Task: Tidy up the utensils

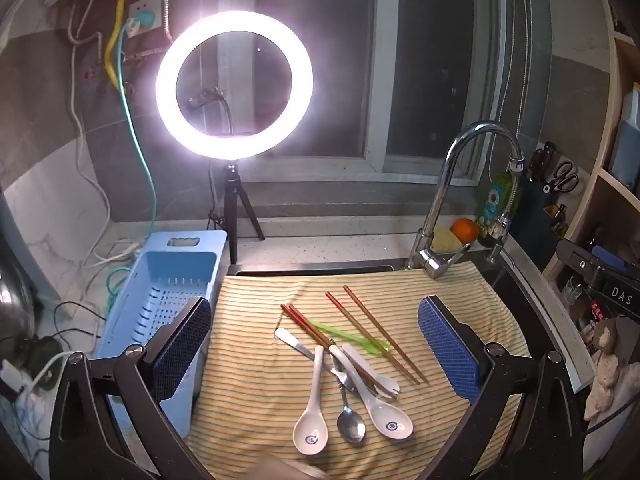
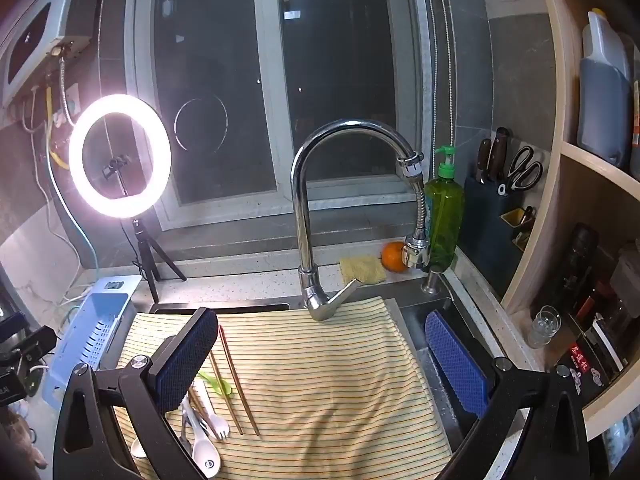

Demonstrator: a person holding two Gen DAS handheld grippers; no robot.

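Observation:
A pile of utensils lies on a striped cloth [image 1: 260, 380] over the sink: two white ceramic spoons [image 1: 312, 420], a metal spoon [image 1: 350, 420], a white fork [image 1: 372, 372], a knife [image 1: 296, 342], a green plastic utensil [image 1: 348, 336] and two pairs of brown chopsticks [image 1: 376, 332]. My left gripper [image 1: 316, 354] hovers above the pile, open and holding nothing. A light blue slotted basket [image 1: 160, 304] stands left of the cloth. My right gripper [image 2: 320, 364] is open over bare cloth [image 2: 340, 380]; the utensils [image 2: 212, 412] lie by its left finger, partly hidden by it.
A chrome faucet [image 2: 304, 216] rises behind the cloth. A lit ring light on a tripod [image 1: 234, 84] stands at the back left, with cables on the counter. An orange [image 2: 394, 256], a sponge, a green soap bottle [image 2: 442, 220] and a knife block sit at the right; shelves beyond.

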